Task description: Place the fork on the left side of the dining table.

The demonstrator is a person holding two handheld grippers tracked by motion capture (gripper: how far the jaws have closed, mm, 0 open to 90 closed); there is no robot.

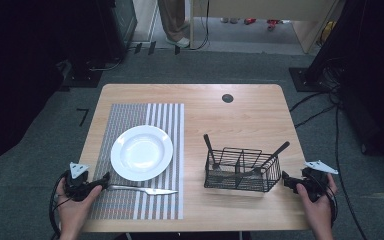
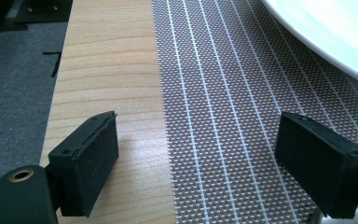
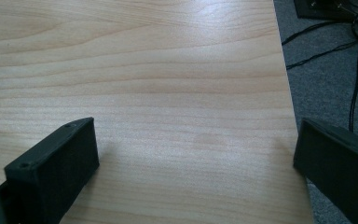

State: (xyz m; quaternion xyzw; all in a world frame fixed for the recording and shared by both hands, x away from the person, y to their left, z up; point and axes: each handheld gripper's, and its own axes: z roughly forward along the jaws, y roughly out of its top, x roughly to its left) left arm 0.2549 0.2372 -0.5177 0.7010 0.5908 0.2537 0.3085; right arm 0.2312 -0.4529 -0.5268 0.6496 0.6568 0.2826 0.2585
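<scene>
Knife (image 1: pixel 142 189) lies just beside your left gripper (image 1: pixel 103 179) fingers, wide open and empty; right gripper (image 1: pixel 286 181) is open too. Next probably fetch cutlery from the basket (image 1: pixel 242 170).

No readable text, labels, brands, numbers or signs on anything in these views

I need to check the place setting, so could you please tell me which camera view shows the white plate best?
The high view: there the whole white plate lies on the striped placemat, above the knife. The left gripper view catches just a curved slice of its rim at the top right corner; the right gripper view looks at the bare wooden table.
</scene>
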